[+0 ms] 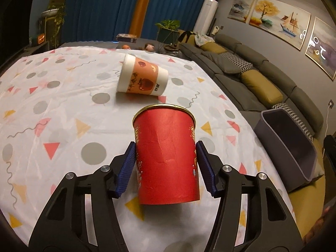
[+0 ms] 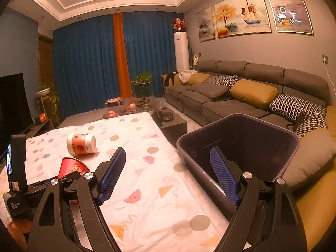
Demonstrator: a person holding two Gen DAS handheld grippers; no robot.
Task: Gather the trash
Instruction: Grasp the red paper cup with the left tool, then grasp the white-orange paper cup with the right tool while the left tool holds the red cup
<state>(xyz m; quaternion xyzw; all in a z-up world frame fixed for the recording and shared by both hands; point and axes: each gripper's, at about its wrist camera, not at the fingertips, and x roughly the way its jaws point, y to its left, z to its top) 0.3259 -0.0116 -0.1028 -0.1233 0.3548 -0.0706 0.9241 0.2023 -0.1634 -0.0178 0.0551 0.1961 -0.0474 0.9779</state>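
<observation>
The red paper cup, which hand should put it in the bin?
Left. The left gripper already has the red paper cup between its blue pads. The right gripper is open and empty beside the grey plastic bin.

a table covered by a white tablecloth (image 1: pixel 63 96) printed with grey dots, pink and yellow triangles and squiggles. a white and orange paper cup (image 1: pixel 142 76) lies on its side on the cloth toward twelve o'clock. a red paper cup (image 1: pixel 167 159) lies at six o'clock from it, well apart.
</observation>
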